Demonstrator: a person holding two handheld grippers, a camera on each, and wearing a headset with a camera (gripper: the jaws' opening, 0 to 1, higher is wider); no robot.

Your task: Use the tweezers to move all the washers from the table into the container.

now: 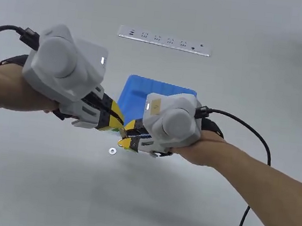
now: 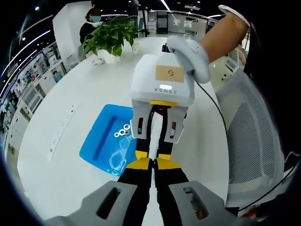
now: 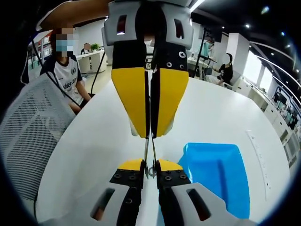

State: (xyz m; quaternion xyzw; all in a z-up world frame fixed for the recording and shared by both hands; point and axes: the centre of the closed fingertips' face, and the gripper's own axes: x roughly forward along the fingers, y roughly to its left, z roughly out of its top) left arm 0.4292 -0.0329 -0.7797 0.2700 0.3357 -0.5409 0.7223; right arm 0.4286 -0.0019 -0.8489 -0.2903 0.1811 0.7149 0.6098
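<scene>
Washer: flat on table, just beside right claw tips, outside blue tray. Both claws clamped on tweezers, left claw tip-to-tip with right. Risk: uneven release twists tweezers; drop likely, washer knocked away.

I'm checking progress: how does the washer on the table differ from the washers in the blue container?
The washer on the table lies alone; the washers in the container sit clustered close together. The table washer rests on the bare white table outside the blue container; the others lie on its blue floor. All are small silver rings lying flat.
</scene>
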